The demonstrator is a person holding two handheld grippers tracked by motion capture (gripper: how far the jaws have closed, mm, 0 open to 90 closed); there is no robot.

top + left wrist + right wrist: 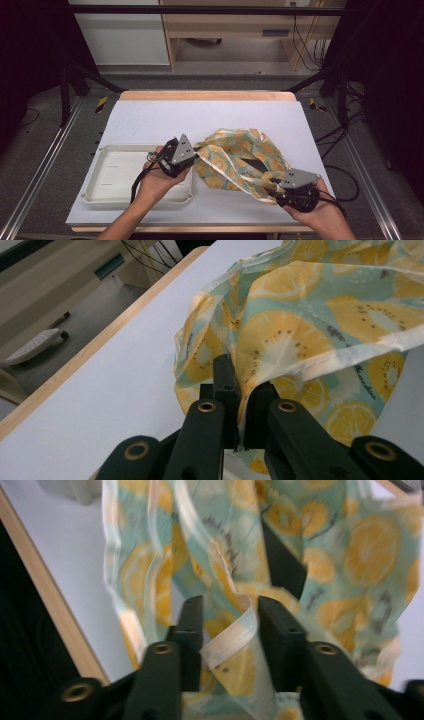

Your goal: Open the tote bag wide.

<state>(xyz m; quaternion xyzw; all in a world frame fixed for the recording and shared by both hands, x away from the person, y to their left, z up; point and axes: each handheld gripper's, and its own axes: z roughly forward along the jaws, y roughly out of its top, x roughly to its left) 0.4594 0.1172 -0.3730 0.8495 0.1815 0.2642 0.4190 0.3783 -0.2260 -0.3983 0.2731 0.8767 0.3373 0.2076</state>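
Note:
A thin teal cloth bag (240,155) printed with yellow fruit slices lies bunched on the white mat (200,115), right of centre. My left gripper (196,154) is at the bag's left edge. In the left gripper view that gripper (240,385) is shut on a fold of the bag (300,315). At the bag's near right corner is my right gripper (272,189). In its own view, the right gripper (230,610) has its jaws apart with a pale band (232,635) of the bag (350,555) curled loosely between them.
A shallow white tray (107,195) sits on the mat at the front left, under my left hand. The wooden table edge (200,95) runs along the back. Black frame posts stand at both sides, with floor cables to the right.

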